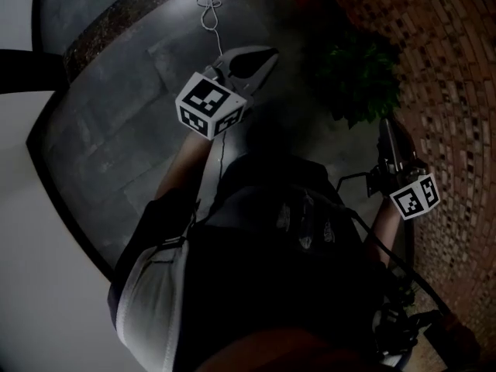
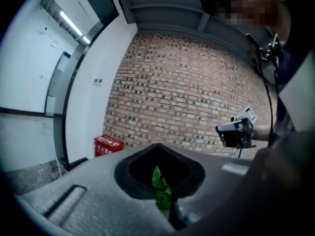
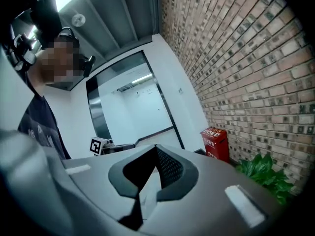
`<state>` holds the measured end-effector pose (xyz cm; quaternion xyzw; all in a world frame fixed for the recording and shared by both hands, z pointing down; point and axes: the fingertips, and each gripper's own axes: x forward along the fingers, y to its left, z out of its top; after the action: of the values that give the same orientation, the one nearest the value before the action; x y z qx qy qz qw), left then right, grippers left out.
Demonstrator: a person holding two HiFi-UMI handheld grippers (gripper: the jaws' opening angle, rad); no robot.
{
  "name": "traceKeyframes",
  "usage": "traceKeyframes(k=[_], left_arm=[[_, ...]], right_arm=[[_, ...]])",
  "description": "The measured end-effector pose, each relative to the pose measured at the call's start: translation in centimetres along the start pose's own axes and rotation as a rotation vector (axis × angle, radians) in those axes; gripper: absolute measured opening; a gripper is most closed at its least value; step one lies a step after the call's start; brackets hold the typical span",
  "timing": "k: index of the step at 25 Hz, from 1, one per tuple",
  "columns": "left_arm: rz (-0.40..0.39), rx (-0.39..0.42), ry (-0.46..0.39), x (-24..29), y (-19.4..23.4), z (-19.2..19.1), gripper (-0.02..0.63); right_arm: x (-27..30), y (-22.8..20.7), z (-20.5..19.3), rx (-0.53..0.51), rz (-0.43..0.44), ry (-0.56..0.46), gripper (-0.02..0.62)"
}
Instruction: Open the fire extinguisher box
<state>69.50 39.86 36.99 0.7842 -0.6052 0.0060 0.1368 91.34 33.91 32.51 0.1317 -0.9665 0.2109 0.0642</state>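
Observation:
The fire extinguisher box is a small red cabinet standing on the floor against the brick wall; it shows as the red box (image 2: 108, 145) in the left gripper view and the red box (image 3: 215, 142) in the right gripper view, some way ahead of both grippers. My left gripper (image 1: 270, 54) is held out in front, its jaws shut with nothing between them (image 2: 157, 145). My right gripper (image 1: 385, 124) is held out at the right, jaws together and empty (image 3: 155, 146). Each gripper sees the other: the right gripper (image 2: 236, 132) and the left gripper's marker cube (image 3: 98, 145).
A green potted plant (image 3: 263, 173) stands beside the red box at the foot of the brick wall (image 2: 197, 92). A white wall (image 2: 93, 112) and a dark door frame adjoin it. The floor (image 1: 116, 130) is dark grey tile. A thin cord (image 1: 208, 10) hangs ahead.

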Motion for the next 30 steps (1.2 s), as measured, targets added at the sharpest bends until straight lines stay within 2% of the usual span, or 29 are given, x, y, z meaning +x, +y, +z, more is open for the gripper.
traceKeyframes(k=[3, 5, 13, 18, 24, 28, 30], left_arm=[[0.102, -0.007, -0.023, -2.5, 4.2, 0.7, -0.002], [0.118, -0.036, -0.039, -3.9, 5.6, 0.9, -0.002], [0.172, -0.108, 0.021, -5.1, 8.0, -2.3, -0.002], [0.200, -0.112, 0.072, -4.8, 9.3, -2.5, -0.002], [0.254, -0.087, 0.139, -2.1, 12.0, -1.6, -0.002], [0.227, -0.047, 0.194, 1.9, 11.9, -0.3, -0.002], [0.200, -0.025, 0.204, 3.8, 11.2, 0.6, -0.002]], right_arm=[[1.7, 0.5, 0.6, 0.017, 0.012, -0.002, 0.000], [2.9, 0.9, 0.3, 0.041, 0.025, 0.006, 0.000], [7.6, 1.8, -2.6, 0.015, 0.068, 0.135, 0.000], [9.8, 0.7, -2.6, 0.045, 0.110, 0.150, 0.000], [12.8, -3.1, -1.6, 0.086, 0.166, 0.123, 0.000], [14.4, -6.8, -1.0, 0.144, 0.191, 0.079, 0.000], [15.0, -7.6, -0.6, 0.135, 0.225, 0.075, 0.000]])
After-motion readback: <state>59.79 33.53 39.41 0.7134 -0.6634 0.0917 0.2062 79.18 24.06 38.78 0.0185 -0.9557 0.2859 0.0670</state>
